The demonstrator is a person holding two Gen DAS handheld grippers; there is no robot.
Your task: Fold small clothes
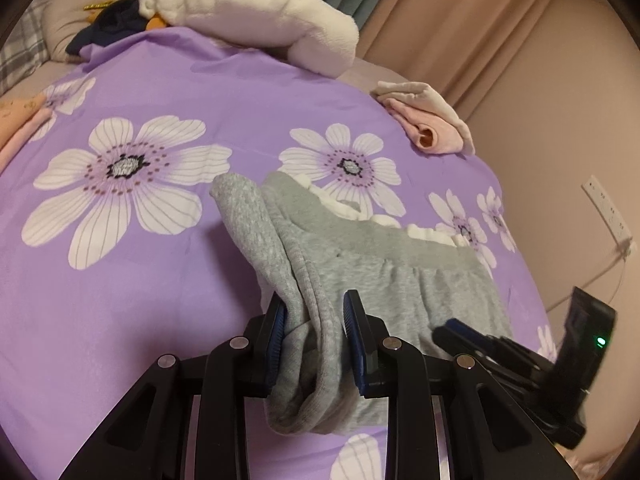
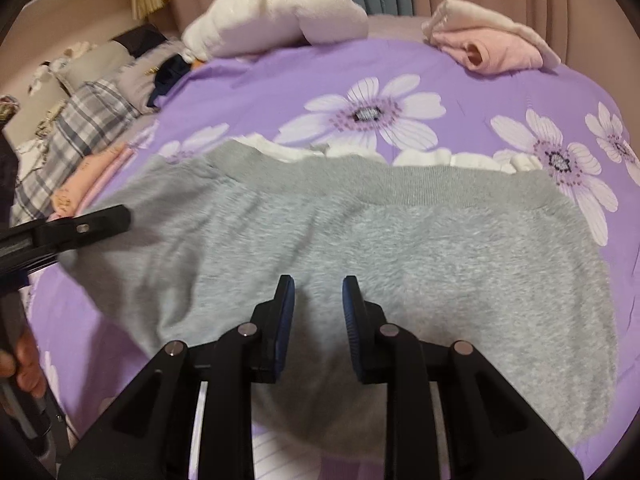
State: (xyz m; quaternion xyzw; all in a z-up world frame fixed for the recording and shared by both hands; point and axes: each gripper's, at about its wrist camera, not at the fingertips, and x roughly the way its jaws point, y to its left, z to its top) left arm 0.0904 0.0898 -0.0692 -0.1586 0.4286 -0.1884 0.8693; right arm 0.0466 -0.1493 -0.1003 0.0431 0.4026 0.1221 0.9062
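A grey fleece garment [image 1: 400, 272] [image 2: 400, 248] with a ribbed band and white frilly trim [image 2: 440, 158] lies on the purple flowered bedsheet [image 1: 200, 92]. My left gripper [image 1: 314, 300] is shut on a bunched fold of its left edge, which is lifted off the sheet and drapes down between the pads. My right gripper [image 2: 318, 284] sits over the garment's near edge, its pads close together with grey cloth between them. The right gripper [image 1: 452, 330] also shows in the left wrist view at the garment's right side. The left gripper [image 2: 116, 216] shows at the left of the right wrist view.
A white fluffy blanket [image 2: 276, 12] lies at the far side of the bed. Folded pink clothes [image 2: 492, 48] sit at the far right and a peach folded piece [image 2: 76, 188] at the left, by a plaid pillow [image 2: 80, 128]. A wall socket strip [image 1: 604, 208] is on the right.
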